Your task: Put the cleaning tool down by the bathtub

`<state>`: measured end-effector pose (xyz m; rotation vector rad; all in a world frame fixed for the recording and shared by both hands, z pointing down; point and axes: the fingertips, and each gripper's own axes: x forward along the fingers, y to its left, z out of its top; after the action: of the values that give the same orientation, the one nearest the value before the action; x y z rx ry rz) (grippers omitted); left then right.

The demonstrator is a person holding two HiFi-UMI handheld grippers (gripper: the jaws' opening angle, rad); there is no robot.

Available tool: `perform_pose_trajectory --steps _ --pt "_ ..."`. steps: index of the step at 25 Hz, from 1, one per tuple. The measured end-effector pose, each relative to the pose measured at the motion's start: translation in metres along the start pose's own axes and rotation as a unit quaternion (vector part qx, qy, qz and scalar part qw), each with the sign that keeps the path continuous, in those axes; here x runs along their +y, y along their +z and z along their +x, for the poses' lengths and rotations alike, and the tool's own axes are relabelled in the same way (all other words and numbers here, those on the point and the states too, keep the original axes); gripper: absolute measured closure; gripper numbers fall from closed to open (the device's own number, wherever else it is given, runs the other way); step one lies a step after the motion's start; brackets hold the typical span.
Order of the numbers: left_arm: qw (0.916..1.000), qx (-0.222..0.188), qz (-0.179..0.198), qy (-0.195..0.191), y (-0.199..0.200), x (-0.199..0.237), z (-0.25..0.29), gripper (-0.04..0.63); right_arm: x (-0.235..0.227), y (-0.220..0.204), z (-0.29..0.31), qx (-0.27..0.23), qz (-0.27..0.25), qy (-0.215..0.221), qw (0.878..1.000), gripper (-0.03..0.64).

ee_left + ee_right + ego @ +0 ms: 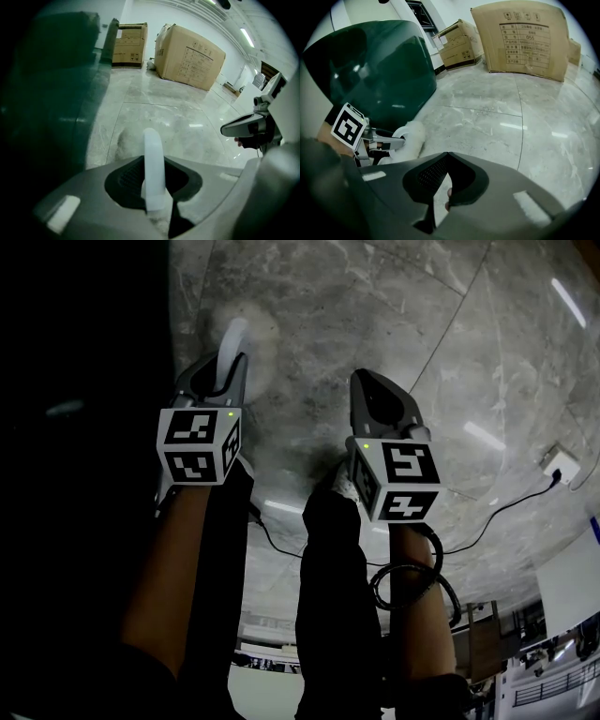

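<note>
Over marble floor (403, 324), left gripper (223, 371) clamps forward-pointing cleaning tool (153, 154); right gripper (447, 155) closed, empty.

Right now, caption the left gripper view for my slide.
Left tool shut on the white-handled cleaning tool above the grey stone floor, dark green bathtub at left, cardboard boxes behind.

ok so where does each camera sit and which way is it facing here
Head view: on the person's head, facing steeply down at the floor; both forearms, the left gripper and the right gripper show.
Left gripper view: on the left gripper, facing along its jaws, shut on the cleaning tool; bathtub at left.
Right gripper view: on the right gripper, facing along its shut, empty jaws towards the bathtub.
Shared: both gripper views show bathtub, cardboard boxes and the other gripper.
</note>
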<state>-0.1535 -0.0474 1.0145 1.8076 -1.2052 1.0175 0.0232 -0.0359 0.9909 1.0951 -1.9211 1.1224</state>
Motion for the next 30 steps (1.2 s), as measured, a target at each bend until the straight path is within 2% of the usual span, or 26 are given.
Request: perform_pose_trajectory --steps 10,15,30 --pt "0.9999 -0.009 0.013 -0.004 -0.001 -0.003 0.011 0.509 -0.006 -0.011 0.005 0.0 0.004 -0.003 1.0 0.598" --pt "0.9992 -0.012 0.036 -0.01 -0.001 -0.005 0.015 0.508 -0.01 -0.017 0.007 0.003 0.01 -0.007 1.0 0.598" --pt "0.9991 -0.011 0.039 -0.016 -0.001 -0.005 0.014 0.508 -0.013 -0.008 -0.004 -0.001 -0.001 -0.011 1.0 0.598"
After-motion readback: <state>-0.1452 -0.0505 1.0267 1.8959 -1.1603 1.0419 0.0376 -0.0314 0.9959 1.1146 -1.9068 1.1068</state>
